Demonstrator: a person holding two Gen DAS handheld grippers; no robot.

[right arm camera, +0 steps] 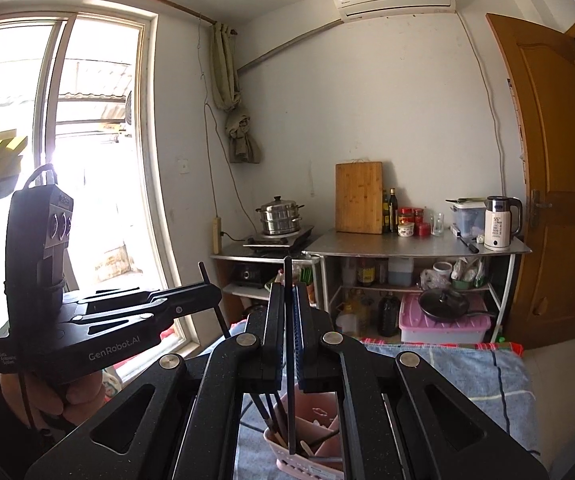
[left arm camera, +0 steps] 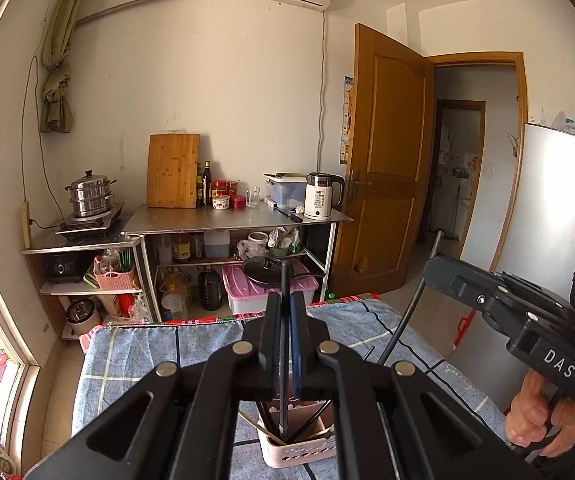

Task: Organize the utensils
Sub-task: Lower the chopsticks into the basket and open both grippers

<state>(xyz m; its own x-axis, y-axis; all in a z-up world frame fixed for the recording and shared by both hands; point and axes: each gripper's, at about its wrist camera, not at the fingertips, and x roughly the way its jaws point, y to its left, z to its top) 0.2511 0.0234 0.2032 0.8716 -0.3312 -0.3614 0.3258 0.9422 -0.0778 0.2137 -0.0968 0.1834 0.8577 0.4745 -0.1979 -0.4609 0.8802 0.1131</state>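
Note:
My left gripper [left arm camera: 286, 312] is shut on a black chopstick [left arm camera: 284, 280] held upright, its lower tip over the pink utensil holder [left arm camera: 299, 450]. My right gripper [right arm camera: 288, 304] is shut on another black chopstick [right arm camera: 288, 276], also upright, its lower end reaching into the same pink holder [right arm camera: 311, 456]. The holder stands on the blue checked cloth [left arm camera: 139, 360] and has several utensils in it. Each gripper shows in the other's view: the right one [left arm camera: 437, 272] at the right, the left one [right arm camera: 211, 290] at the left, both holding their sticks.
A steel table [left arm camera: 239, 220] with a cutting board [left arm camera: 173, 170], bottles, jars and a kettle [left arm camera: 321, 196] stands by the far wall. A steamer pot [left arm camera: 90, 194] sits on a stove at the left. A wooden door [left arm camera: 387, 168] is open at the right.

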